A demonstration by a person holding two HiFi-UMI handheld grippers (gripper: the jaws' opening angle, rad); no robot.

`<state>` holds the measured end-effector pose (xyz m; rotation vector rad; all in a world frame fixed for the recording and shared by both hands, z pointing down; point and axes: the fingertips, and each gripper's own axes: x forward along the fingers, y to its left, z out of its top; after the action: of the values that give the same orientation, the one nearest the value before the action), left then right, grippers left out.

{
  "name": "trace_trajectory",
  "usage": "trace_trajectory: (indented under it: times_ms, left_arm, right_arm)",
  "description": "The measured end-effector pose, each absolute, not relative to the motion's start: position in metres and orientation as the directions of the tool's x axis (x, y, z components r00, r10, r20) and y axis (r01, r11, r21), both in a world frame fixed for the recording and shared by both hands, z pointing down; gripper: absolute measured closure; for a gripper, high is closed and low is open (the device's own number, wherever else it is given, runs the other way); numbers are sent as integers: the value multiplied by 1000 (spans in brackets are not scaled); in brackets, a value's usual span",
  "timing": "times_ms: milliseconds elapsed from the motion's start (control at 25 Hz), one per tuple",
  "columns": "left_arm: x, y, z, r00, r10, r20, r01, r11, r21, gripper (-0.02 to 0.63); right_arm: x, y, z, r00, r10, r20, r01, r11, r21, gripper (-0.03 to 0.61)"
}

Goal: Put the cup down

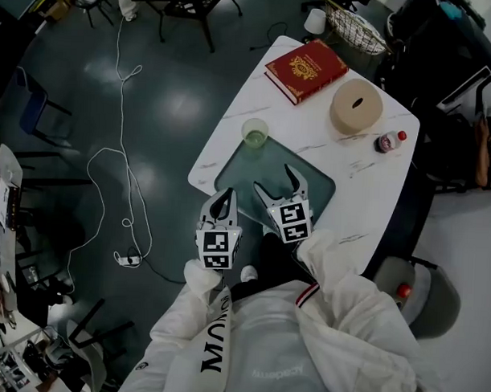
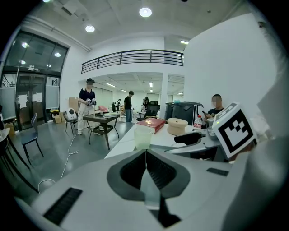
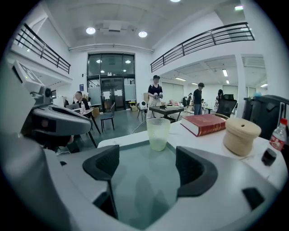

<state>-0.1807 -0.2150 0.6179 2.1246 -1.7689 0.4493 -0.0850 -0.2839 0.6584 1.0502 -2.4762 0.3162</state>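
Observation:
A pale green ribbed cup stands upright on the white marble table, at the far corner of a green glass mat. The cup shows ahead of my right gripper, which is open over the mat with nothing between its jaws. In the head view that right gripper hovers over the mat's near part. My left gripper is at the table's near left edge; its jaws are shut together, empty. The cup stands beyond them, untouched.
A red book, a round tan wooden box and a small red-capped bottle lying flat sit farther back. A wire basket is at the far edge. Cables run over the floor at left. People stand in the room beyond.

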Motion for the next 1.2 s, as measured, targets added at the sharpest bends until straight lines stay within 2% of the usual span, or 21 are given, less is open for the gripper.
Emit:
trace_trajectory:
  times_ms: [840, 1200]
  left_arm:
    - [-154, -110, 577, 254, -886, 388, -964, -267, 21, 600]
    - [-152, -58, 556, 266, -899, 347, -961, -276, 22, 600]
  right_arm:
    - [-44, -155, 593, -577, -733, 361, -802, 592, -79, 183]
    - [-39, -95, 568, -572, -749, 335, -808, 584, -73, 275]
